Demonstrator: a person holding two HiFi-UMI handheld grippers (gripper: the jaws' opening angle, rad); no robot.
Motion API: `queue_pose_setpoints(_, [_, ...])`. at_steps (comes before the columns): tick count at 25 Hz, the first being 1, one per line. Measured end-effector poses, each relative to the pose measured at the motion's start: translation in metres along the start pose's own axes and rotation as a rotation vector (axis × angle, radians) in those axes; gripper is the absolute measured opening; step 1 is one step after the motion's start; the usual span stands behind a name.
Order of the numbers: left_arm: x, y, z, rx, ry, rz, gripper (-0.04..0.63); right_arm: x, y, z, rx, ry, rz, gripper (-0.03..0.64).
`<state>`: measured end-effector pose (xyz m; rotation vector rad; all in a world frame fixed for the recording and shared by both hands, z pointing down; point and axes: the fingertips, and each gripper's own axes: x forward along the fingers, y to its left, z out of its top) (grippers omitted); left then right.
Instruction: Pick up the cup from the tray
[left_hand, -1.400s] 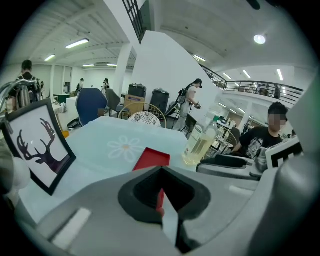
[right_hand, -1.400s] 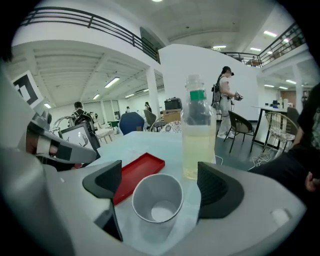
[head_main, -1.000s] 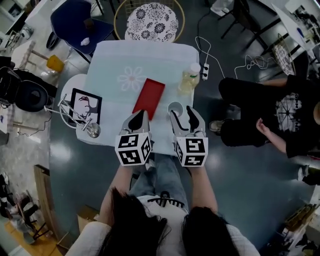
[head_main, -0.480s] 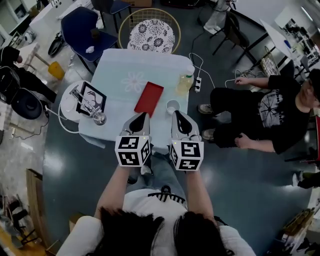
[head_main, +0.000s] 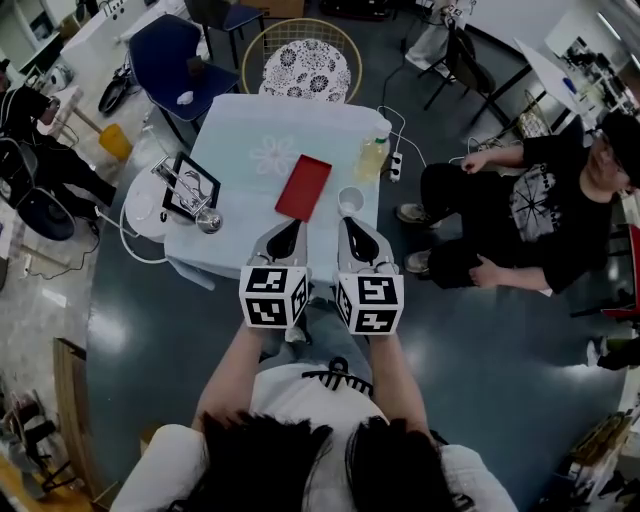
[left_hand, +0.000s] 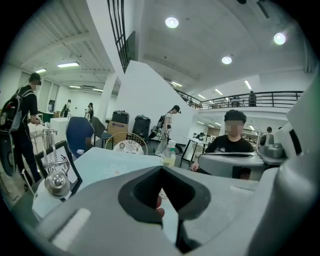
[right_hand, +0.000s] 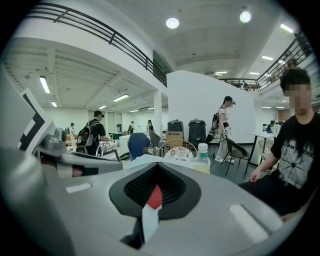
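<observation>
Right gripper (head_main: 350, 224): your jaws are pressed together and empty; approach like this and you knock the cup over.
Left gripper (head_main: 288, 226): closed too, empty.
Cup (head_main: 350, 201): just ahead of your right gripper, beside the tray (head_main: 303, 187).
Bottle (head_main: 373, 156): beyond the cup; overreaching may topple it.

You had open table (head_main: 250, 130) across the far-left half, round the flower print. The near side was tighter: tray (head_main: 303, 187) mid-table, cup (head_main: 351, 201) just right of it, bottle (head_main: 373, 155) behind the cup. Frame (head_main: 190, 186) and metal stand (head_main: 208, 222) crowded the left edge.
</observation>
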<state>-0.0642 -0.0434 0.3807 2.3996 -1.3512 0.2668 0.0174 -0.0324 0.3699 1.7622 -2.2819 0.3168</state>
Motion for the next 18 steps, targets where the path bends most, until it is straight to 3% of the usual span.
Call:
queue_pose_setpoints(5, [0.0007, -0.0065, -0.0017, 0.03, 0.005, -0.017, 0.002, -0.0033, 0.0007, -0.0045, -0.001, 0.011, 0.0, 0.021])
queue_pose_setpoints(18, [0.0058, -0.01, 0.0016, 0.013, 0.003, -0.021, 0.0, 0.0006, 0.0031, -0.0085, -0.018, 0.035, 0.011, 0.021])
